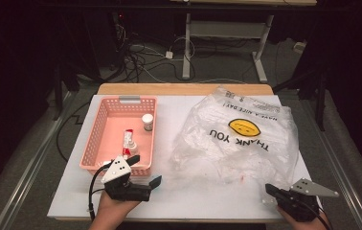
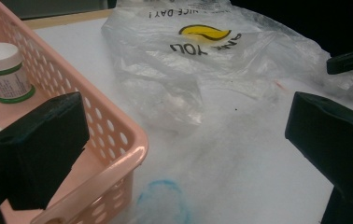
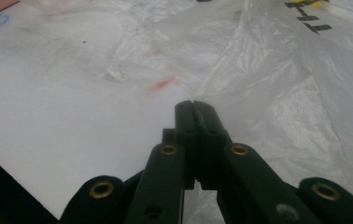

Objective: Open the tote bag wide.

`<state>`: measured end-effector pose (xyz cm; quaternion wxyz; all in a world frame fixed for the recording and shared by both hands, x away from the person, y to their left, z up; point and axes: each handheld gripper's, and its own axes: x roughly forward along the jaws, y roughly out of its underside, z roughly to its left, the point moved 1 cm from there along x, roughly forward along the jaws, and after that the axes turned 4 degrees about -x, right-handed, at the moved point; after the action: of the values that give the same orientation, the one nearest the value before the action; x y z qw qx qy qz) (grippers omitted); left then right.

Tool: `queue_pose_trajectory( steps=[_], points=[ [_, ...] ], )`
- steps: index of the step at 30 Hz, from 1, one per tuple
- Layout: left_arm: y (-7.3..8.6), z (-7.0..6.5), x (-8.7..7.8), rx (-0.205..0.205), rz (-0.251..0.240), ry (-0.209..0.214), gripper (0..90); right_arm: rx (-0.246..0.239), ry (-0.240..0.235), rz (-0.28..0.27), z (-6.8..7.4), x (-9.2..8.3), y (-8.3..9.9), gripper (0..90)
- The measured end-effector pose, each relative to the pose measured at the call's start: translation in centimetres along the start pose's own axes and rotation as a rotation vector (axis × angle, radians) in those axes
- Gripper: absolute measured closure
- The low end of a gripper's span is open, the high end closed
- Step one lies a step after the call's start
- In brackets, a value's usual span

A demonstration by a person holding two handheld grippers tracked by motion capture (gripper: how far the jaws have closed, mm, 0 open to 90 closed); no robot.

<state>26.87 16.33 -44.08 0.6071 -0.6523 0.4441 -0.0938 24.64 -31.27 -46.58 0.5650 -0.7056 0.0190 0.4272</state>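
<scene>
A crumpled clear plastic bag (image 1: 236, 139) printed "THANK YOU" with a yellow smiley lies on the right half of the white tabletop (image 1: 169, 191). My right gripper (image 1: 268, 188) is shut, its tips (image 3: 193, 105) at the bag's near edge (image 3: 282, 93); I cannot tell whether any film is pinched. My left gripper (image 1: 145, 171) stands open by the near right corner of a pink basket (image 1: 97, 129), one jaw over the rim (image 2: 118, 140), nothing between the jaws (image 2: 184, 140). A white jar with a green band (image 1: 147, 121) (image 2: 4, 70) and a red-and-white tube (image 1: 129, 141) are in the basket.
The bag (image 2: 202, 70) spreads toward the basket as thin film over the table. A faint red mark (image 3: 160, 85) and a blue smudge (image 2: 160, 200) show on the surface. Beyond the table's far wooden edge (image 1: 184, 88) are cables and desk legs on the floor.
</scene>
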Motion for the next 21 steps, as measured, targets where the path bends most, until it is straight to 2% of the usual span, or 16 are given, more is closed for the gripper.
queue_pose_trajectory(
  steps=[3,7,13,14,15,16,18,21],
  points=[
    [0.0,0.2,-0.2,-0.01,-0.015,-0.013,0.0,-0.021,-0.02,-0.003,0.7,0.6,-0.4,90.0],
    [0.0,0.6,-0.3,-0.035,-0.021,-0.005,0.0,-0.033,-0.04,-0.02,1.7,1.3,-1.3,90.0],
    [0.0,0.7,-0.3,-0.031,-0.031,-0.014,0.0,-0.084,-0.068,-0.022,3.9,2.8,-2.3,90.0],
    [0.0,0.7,-0.3,-0.03,-0.028,-0.016,0.0,-0.087,-0.083,-0.021,4.3,3.1,-2.4,90.0],
    [0.0,0.8,-0.3,-0.031,-0.022,-0.018,0.0,-0.098,-0.102,-0.021,5.3,3.6,-2.8,90.0],
    [0.0,0.8,-0.3,-0.035,-0.012,-0.023,0.0,-0.098,-0.102,-0.021,5.3,3.6,-2.8,90.0],
    [0.0,0.9,-0.3,-0.04,-0.009,-0.034,0.0,-0.118,-0.125,-0.03,6.4,4.0,-3.2,90.0],
    [0.0,1.0,-0.4,-0.047,-0.01,-0.043,0.0,-0.149,-0.182,-0.026,8.2,4.6,-3.5,90.0]
  ],
)
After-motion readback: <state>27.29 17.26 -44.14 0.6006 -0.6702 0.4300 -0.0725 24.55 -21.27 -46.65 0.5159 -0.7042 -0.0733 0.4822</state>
